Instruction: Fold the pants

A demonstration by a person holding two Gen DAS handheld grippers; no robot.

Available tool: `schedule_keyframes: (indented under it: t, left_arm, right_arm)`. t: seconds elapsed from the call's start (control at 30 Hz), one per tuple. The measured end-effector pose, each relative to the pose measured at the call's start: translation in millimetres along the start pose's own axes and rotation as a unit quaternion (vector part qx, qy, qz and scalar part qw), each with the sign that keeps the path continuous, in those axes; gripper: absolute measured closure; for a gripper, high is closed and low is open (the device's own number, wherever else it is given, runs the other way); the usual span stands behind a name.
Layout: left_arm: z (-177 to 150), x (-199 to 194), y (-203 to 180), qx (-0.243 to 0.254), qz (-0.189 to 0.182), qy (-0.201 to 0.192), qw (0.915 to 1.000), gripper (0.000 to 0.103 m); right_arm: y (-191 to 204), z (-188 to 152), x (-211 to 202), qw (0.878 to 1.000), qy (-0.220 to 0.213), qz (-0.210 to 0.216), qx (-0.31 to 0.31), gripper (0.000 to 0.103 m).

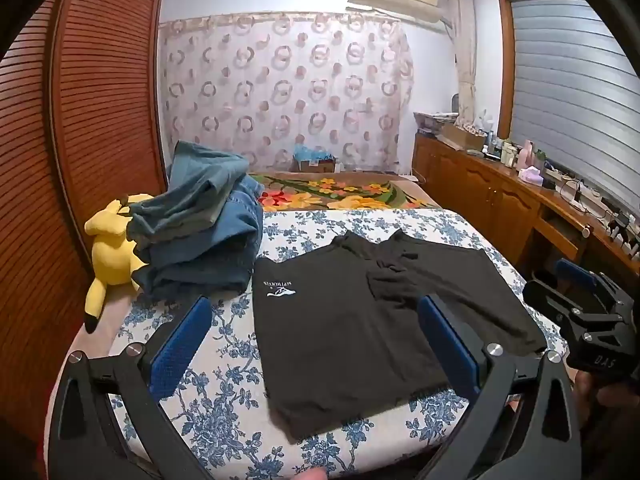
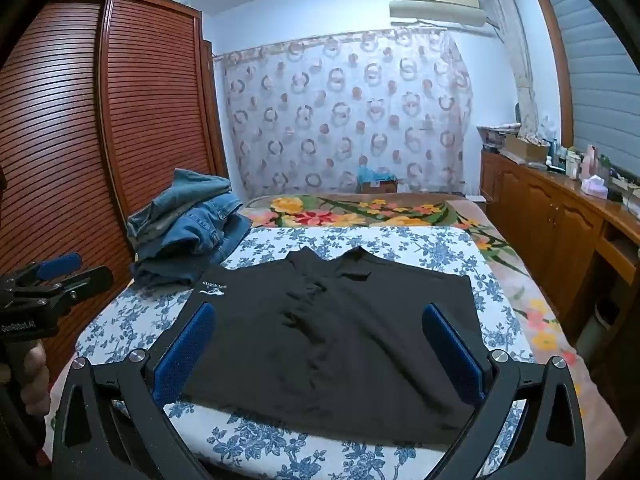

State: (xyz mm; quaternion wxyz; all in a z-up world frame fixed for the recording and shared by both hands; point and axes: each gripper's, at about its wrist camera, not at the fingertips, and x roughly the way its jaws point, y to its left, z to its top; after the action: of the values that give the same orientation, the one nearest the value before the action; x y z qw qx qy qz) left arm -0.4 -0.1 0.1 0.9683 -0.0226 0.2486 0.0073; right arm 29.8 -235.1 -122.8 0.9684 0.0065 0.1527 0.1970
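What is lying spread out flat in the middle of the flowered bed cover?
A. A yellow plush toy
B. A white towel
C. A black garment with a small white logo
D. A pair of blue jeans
C: the black garment with its white logo lies flat on the flowered cover, while the jeans are piled off to its left and the yellow plush toy sits beside that pile.

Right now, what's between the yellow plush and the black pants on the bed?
A heap of blue jeans lies between the yellow plush and the black pants, best seen in the left wrist view; the plush is out of the right wrist view.
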Motion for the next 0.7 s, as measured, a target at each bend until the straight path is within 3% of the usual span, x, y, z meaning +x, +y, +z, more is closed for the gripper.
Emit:
schedule_keyframes:
  t: [0.07,0.7]
  left_arm:
    - [0.3,0.5,-0.2,0.002,0.001,0.013,0.9999,0.0]
    - [0.2,0.3,-0.4,0.003,0.002,0.01,0.9999,0.0]
  right_arm:
    - [-0.2,0.1,0.5,1.0,0.016,-0.002,-0.002,0.0]
    - [-2.3,-1.2,-2.6,1.0,0.004,0.003,0.004,0.0]
